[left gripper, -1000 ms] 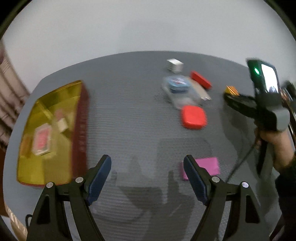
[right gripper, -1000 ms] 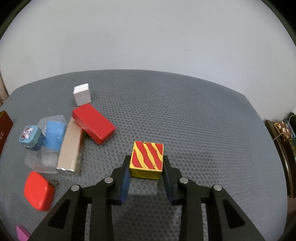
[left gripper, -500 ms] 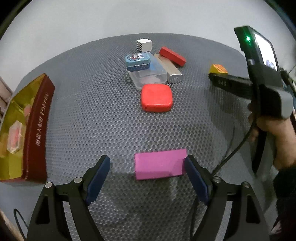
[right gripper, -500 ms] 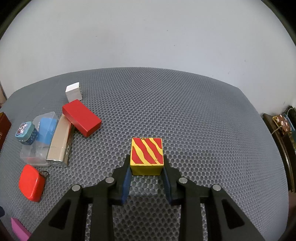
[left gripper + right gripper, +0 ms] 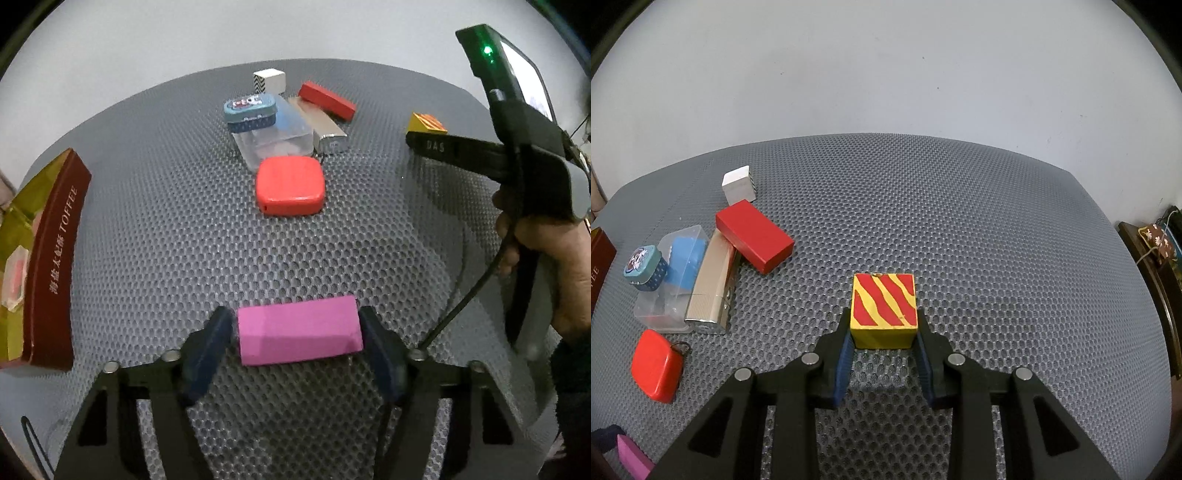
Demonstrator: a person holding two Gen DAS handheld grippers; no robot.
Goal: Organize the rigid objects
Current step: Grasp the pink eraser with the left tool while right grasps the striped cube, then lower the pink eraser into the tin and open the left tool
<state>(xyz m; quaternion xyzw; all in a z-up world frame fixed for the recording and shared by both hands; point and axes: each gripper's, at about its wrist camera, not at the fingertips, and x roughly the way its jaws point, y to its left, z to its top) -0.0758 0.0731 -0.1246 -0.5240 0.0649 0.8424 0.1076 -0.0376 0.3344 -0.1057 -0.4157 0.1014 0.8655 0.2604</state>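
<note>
A pink block lies on the grey mesh surface, lengthwise between the jaws of my left gripper. The jaws are closing, and the blue pads meet the block's two short ends. My right gripper is shut on a yellow cube with red stripes, which rests low on the mesh. The left wrist view also has that cube at the far right, at the tip of the right gripper. A corner of the pink block shows at the bottom left of the right wrist view.
An open gold and maroon toffee box sits at the left. Clustered at the back are a red rounded case, a clear plastic box, a blue tin, a silver box, a red block and a white cube. A hand holds the right gripper.
My left gripper swung away from the toffee box, came down over the pink block and narrowed its jaws onto the block's ends. The right gripper kept still, holding the striped cube.
</note>
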